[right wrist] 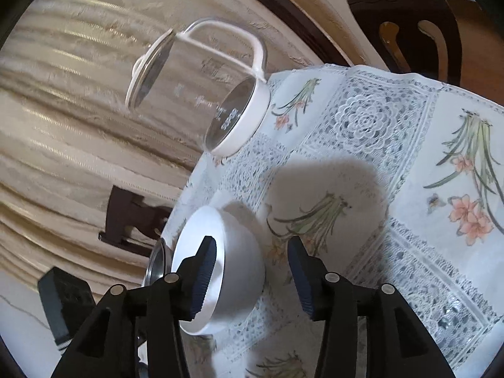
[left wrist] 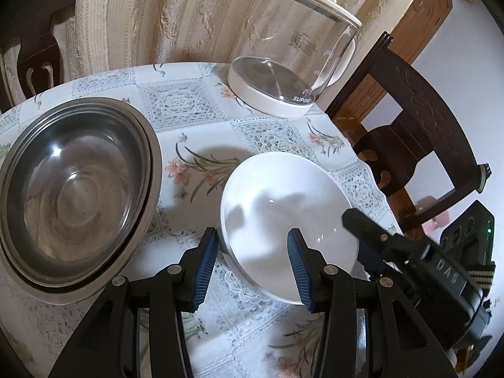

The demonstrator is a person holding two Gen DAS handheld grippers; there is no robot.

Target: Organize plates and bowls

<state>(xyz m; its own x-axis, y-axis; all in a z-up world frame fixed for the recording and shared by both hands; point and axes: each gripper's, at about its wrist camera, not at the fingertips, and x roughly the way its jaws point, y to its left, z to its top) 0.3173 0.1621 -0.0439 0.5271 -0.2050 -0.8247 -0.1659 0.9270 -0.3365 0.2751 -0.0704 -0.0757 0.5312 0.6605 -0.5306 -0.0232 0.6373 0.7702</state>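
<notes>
So the bench (left wrist: 201,100) is round, covered in a lacy cloth (left wrist: 271,135) with flower prints. Sitting right on it: steel bowls (left wrist: 75,186) nested together on the left, a white bowl (left wrist: 283,220) just beside them near the edge, and a glass kettle (left wrist: 293,60) with a white base further back.

glass kettle (left wrist: 293,53), floral tablecloth (left wrist: 195,107), dark chair (left wrist: 419,119), curtain (left wrist: 157,15)

Both wrist views closely share the white bowl (left wrist: 283,220) (right wrist: 226,252).
</notes>
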